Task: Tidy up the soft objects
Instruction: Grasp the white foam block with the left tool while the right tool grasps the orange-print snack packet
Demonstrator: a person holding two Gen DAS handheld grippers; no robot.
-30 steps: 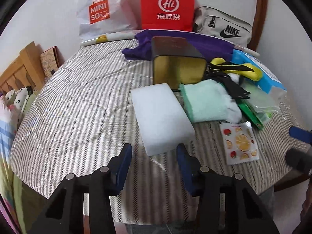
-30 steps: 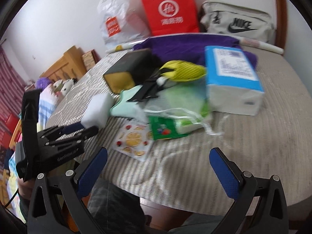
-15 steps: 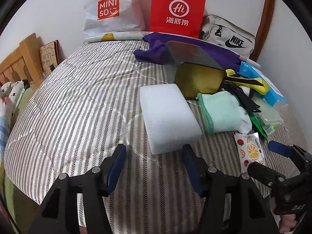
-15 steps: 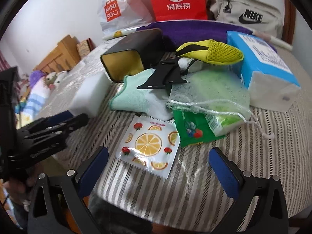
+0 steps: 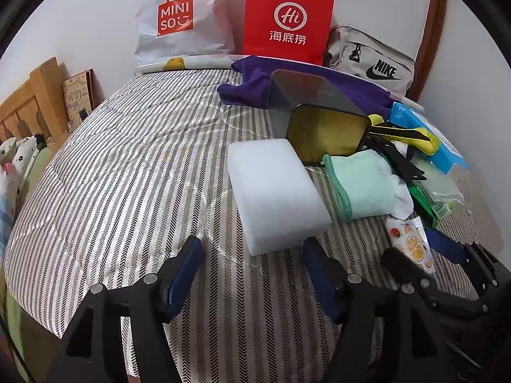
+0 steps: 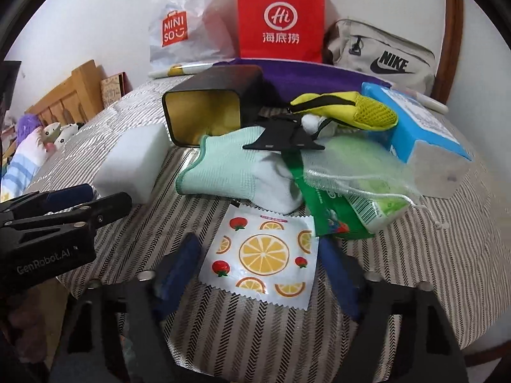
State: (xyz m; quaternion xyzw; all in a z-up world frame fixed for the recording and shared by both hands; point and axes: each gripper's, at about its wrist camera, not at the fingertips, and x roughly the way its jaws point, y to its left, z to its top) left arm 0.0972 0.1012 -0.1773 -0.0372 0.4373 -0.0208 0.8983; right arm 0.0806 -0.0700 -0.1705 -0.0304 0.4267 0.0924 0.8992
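A striped table (image 5: 134, 166) holds a white sponge (image 5: 274, 191) beside a black bin (image 5: 319, 121). The left claw (image 5: 252, 265), opening wider, sits empty before the sponge. The right claw (image 6: 258, 261), closing in, straddles a fruit packet (image 6: 265, 255) without squeezing it.

- Both wrist views are evenly and fairly brightly lit by soft indoor light; shadows are faint.
- The striped bedspread (image 5: 134, 172) shows pale sheen in patches.
- The black box (image 6: 217, 108) gleams on its top face.
- Fisheye distortion bends the edges, and dark vignette fills the corners.
- The right gripper (image 6: 258, 271) fingers look slightly blurred; the centre is sharp.
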